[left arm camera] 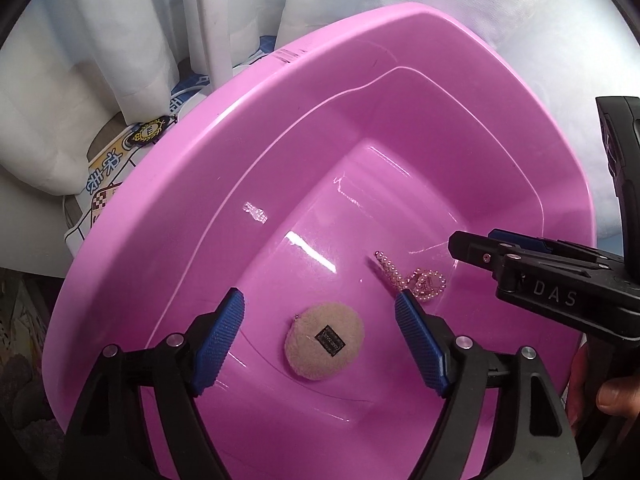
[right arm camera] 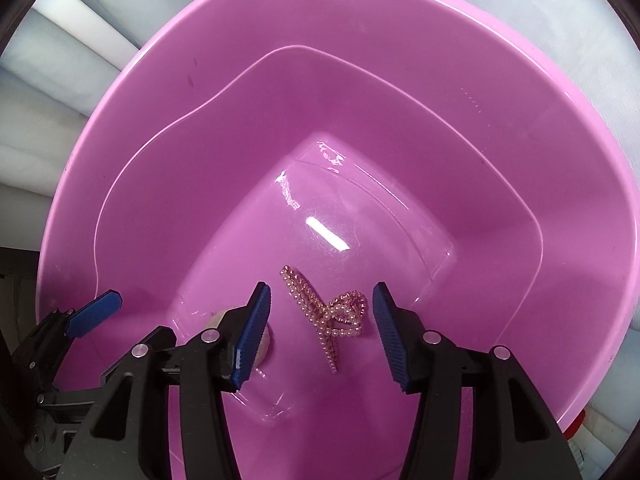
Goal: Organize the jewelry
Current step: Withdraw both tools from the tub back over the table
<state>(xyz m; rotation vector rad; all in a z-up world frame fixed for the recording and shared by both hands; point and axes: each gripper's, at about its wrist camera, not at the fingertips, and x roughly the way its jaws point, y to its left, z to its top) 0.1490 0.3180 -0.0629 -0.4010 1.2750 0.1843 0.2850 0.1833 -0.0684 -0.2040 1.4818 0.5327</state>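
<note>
Two pieces are lying on the floor of the glossy pink plastic basin [left arm camera: 248,128]: a round beige felt pad with a small black label [left arm camera: 324,346] towards the left, and a tangled pink pearl-bead bow hair clip [right arm camera: 328,312] towards the right, the two well apart. In the right wrist view the felt pad is showing only as a pale sliver behind a black finger, and in the left wrist view the clip is partly cut off by a blue pad. The label's lettering is too small to read.

The left gripper [left arm camera: 320,320] is hanging above the basin floor with its blue ribbed pads [left arm camera: 222,340] spread wide on either side of the felt pad, gripping nothing. The right gripper [right arm camera: 322,320] is likewise pointing down into the basin, its jaws parted around the bead clip without touching it. At the right edge of the left wrist view, a fingertip of the person's right hand [left arm camera: 612,398] is just showing below the black handle.
</note>
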